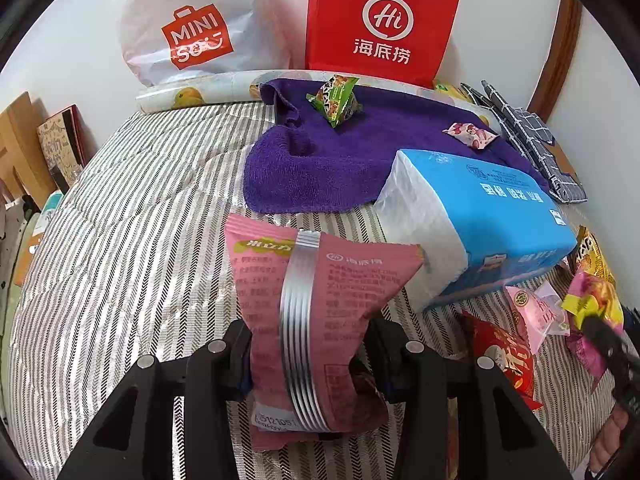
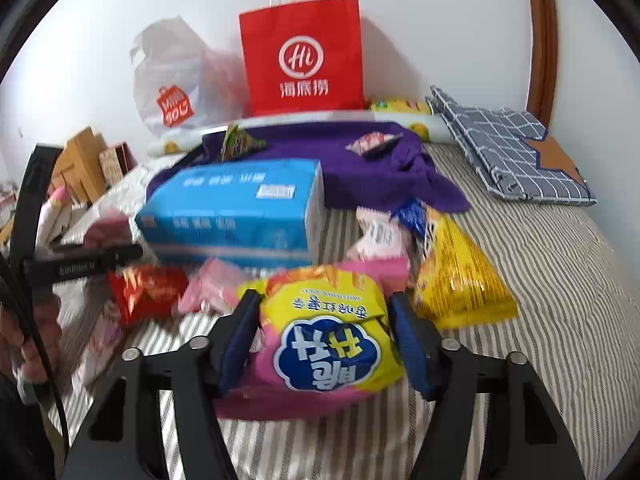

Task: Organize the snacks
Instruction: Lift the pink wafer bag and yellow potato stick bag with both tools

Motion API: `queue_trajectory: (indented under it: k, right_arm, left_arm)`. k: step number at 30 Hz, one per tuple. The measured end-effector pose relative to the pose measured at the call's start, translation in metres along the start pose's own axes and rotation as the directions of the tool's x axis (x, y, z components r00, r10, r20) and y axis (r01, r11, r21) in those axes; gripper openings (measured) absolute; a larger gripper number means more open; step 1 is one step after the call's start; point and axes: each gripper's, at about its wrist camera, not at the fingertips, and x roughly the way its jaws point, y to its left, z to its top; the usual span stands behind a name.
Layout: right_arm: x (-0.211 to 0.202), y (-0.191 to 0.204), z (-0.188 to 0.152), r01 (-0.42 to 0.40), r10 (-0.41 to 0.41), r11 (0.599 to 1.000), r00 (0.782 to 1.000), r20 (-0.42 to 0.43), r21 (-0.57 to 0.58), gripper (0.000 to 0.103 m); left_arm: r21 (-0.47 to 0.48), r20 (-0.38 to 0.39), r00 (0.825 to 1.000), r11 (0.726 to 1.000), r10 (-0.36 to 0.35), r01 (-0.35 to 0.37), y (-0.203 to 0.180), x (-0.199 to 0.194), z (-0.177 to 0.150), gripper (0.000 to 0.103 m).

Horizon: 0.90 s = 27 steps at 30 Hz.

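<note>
**Both grippers loaded, towel waiting**

The left gripper [image 1: 308, 356] is pinching a pink snack packet [image 1: 316, 304], lifted just in front of the purple towel [image 1: 320, 160]. The right gripper [image 2: 324, 344] is squeezing a yellow-and-pink chip bag [image 2: 328, 344] on the near side of the blue tissue pack [image 2: 236, 212]. Next, I'd guess, each is carrying its packet forward onto the towel, where two small snacks are already lying.

light: even, soft daylight, I see no hard shadows | glare: silver band on pink snack pack [image 1: 316, 300], left cam | blur: right cam soft overall, worst 9 o'clock, red packet [image 2: 148, 290] smeared | left cam sharp ctr | distortion: fisheye bend + black vignette, all corners, both cams
</note>
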Motion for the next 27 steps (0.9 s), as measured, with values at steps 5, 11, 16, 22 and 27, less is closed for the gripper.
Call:
queue_trajectory:
  k: [5, 11, 16, 22, 27]
  right_arm:
    - [-0.014, 0.001, -0.014, 0.019, -0.019, 1.0, 1.0, -0.013, 0.005, 0.067]
    - [-0.02, 0.005, -0.022, 0.059, -0.059, 0.998, 0.998, -0.006, -0.005, 0.058]
    - [-0.03, 0.007, -0.021, 0.037, -0.037, 0.999, 0.999, 0.003, -0.008, 0.056]
    - [-0.049, 0.003, -0.012, 0.03, -0.03, 0.999, 0.999, 0.039, 0.018, 0.056]
    - [-0.056, -0.002, -0.001, 0.002, -0.005, 0.999, 0.998, 0.061, 0.052, 0.056]
  left_arm:
    - [0.0, 0.001, 1.0, 1.0, -0.001, 0.001, 0.0, 0.0, 0.0, 0.042]
    - [-0.015, 0.004, 1.0, 1.0, -0.016, 0.016, 0.002, -0.001, -0.001, 0.042]
    - [-0.041, 0.011, 0.999, 0.998, -0.053, 0.053, 0.008, -0.003, -0.001, 0.035]
    - [-0.038, 0.008, 0.998, 0.997, -0.061, 0.062, 0.007, -0.009, -0.006, 0.034]
    - [-0.024, 0.022, 0.995, 0.995, -0.093, 0.094, 0.003, -0.027, -0.008, 0.034]
